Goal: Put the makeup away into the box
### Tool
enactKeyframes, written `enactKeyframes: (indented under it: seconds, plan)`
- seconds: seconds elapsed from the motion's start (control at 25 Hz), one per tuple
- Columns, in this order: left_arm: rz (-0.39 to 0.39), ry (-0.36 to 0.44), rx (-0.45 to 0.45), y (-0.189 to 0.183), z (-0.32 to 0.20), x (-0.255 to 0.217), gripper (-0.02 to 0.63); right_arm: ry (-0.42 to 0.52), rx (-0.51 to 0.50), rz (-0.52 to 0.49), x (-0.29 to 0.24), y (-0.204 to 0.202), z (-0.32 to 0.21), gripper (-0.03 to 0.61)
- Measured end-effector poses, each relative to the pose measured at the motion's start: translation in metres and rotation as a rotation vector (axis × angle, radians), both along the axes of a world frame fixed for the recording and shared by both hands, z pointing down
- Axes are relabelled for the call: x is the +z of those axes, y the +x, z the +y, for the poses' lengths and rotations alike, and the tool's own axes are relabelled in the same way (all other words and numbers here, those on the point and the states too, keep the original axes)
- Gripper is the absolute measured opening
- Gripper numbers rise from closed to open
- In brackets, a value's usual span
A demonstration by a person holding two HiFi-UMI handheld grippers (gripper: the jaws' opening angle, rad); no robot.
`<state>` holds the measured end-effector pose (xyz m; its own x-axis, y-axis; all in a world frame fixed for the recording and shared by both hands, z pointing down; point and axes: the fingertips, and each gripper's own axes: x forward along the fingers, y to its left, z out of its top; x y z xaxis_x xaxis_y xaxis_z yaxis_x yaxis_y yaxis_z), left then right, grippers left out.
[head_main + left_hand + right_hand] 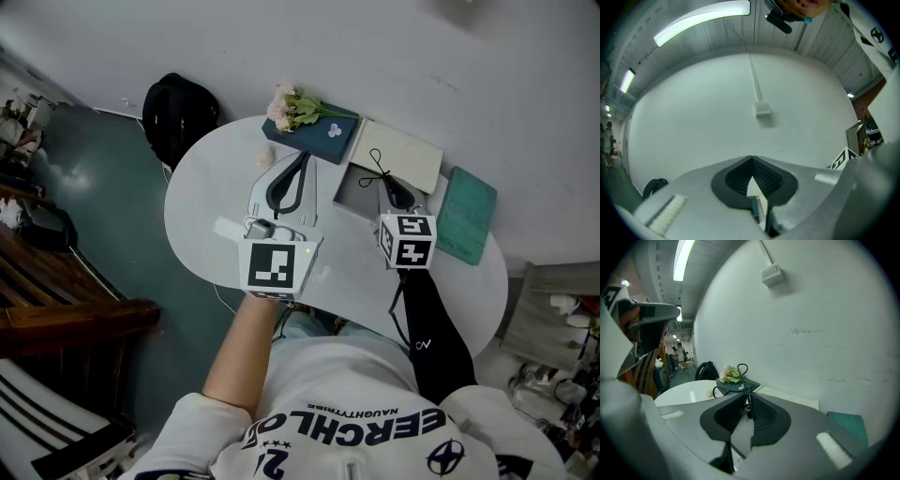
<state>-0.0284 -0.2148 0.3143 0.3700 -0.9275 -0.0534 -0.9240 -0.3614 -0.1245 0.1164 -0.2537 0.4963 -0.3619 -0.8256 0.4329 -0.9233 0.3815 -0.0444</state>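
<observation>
My right gripper point(391, 190) is shut on a black wire eyelash curler point(377, 169), whose loop handles stick out past the tips point(740, 369). It hangs over an open box with a grey inside point(354, 192) and a white lid point(401, 155) lying behind it. My left gripper point(302, 159) is over the white round table point(202, 202), left of the box, with its tips touching and nothing between them. In the left gripper view, the left gripper point(751, 158) faces a bare white wall.
A navy case point(323, 139) with pale flowers point(292, 108) lies at the table's far edge. A teal book point(466, 214) lies right of the box. A black backpack point(178, 112) sits on the floor at left, and dark wooden furniture point(66, 319) stands nearer.
</observation>
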Motion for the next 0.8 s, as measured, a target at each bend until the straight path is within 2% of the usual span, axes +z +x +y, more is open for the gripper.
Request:
enactKeyframes:
  seconds: [0.44,0.64,0.8]
  plan:
    - [-0.003,-0.035,-0.035,-0.028,-0.011,0.013,0.002,-0.184,-0.042,0.099,0.076,-0.024,-0.006,0.064]
    - [-0.008,-0.052,-0.038,-0.035,-0.016,0.021,0.002,-0.308,-0.029,0.127,0.113,-0.025,-0.003,0.064]
    - [-0.009,-0.061,-0.046,-0.040,-0.020,0.024,0.002,-0.337,-0.017,0.146,0.123,-0.024,-0.006,0.064]
